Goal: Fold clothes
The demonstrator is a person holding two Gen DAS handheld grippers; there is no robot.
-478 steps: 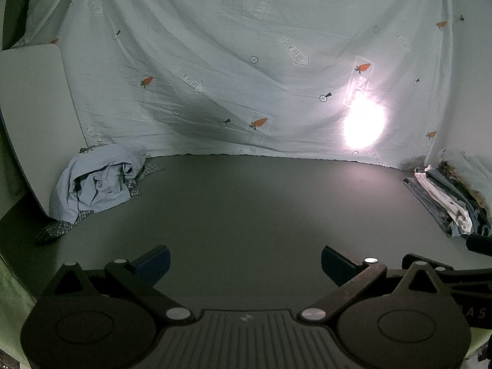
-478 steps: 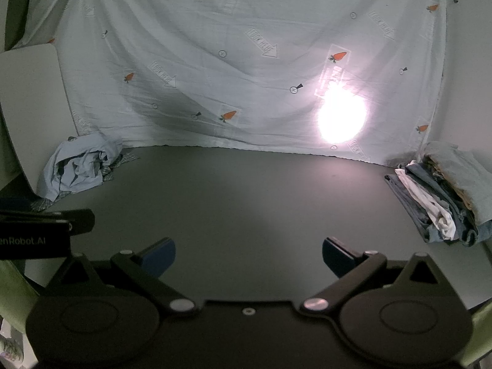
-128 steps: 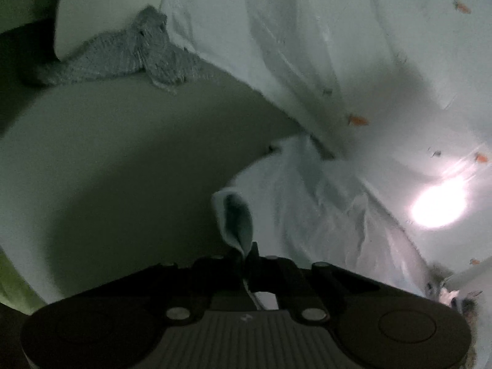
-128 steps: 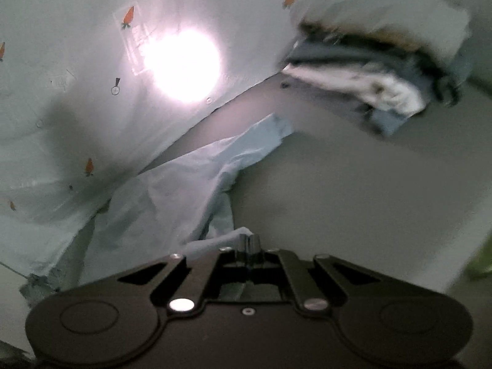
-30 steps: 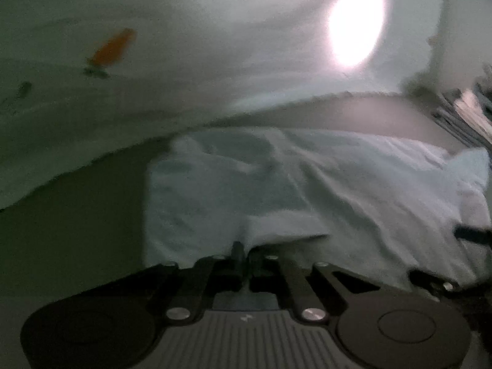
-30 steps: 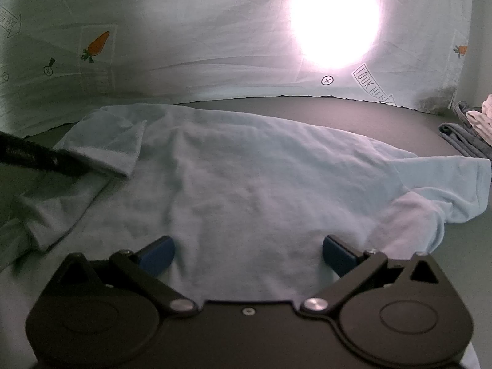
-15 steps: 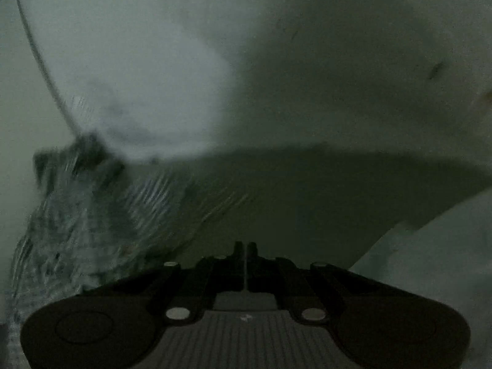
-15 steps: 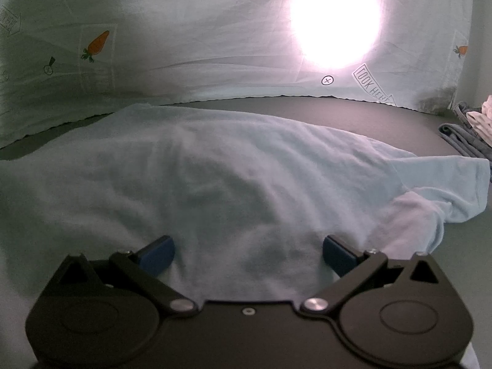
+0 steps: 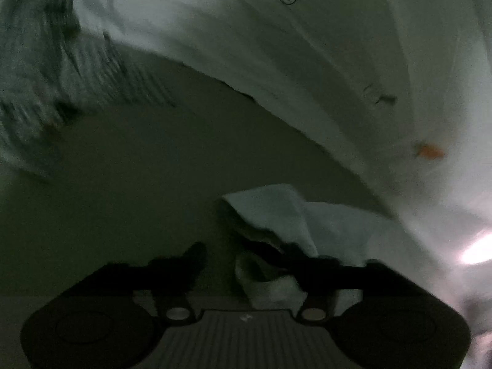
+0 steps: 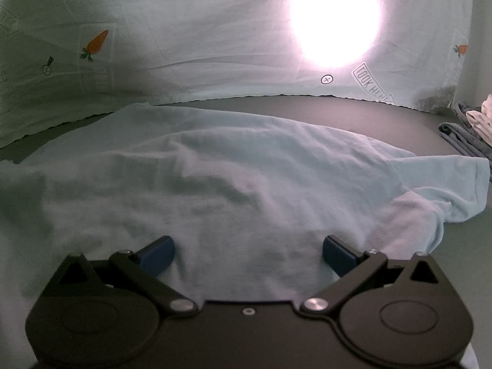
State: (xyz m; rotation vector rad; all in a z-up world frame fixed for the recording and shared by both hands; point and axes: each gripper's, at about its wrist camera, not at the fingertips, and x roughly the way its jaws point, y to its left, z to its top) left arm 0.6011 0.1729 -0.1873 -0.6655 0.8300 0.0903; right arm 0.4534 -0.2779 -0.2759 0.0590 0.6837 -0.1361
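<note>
Spreading stage, I'd say: pale blue T-shirt [image 10: 246, 166] lies mostly flat on the dark table [image 10: 307, 104], one sleeve [image 10: 446, 190] out to the right, near the stack of folded clothes [image 10: 470, 129].

Right gripper [image 10: 247, 250] hovers low over the near hem, jaws wide apart, nothing pinched. Left gripper [image 9: 243, 256] has just been opening; a bunched corner of the shirt [image 9: 270, 212] sits between its jaws, apparently released, though the view is dark and blurred.

Risks:
- Corner at the left jaws looks doubled over; if left that way, the fold likely comes out lumpy or crooked.
- Loose cloth could catch on a left finger and drag when that hand pulls away.
- Wrinkles across the body may get locked in.
- Unfolded pile [image 9: 46, 70] and hanging backdrop sheet [image 10: 184, 30] are close; a wide swing could snag either.
</note>
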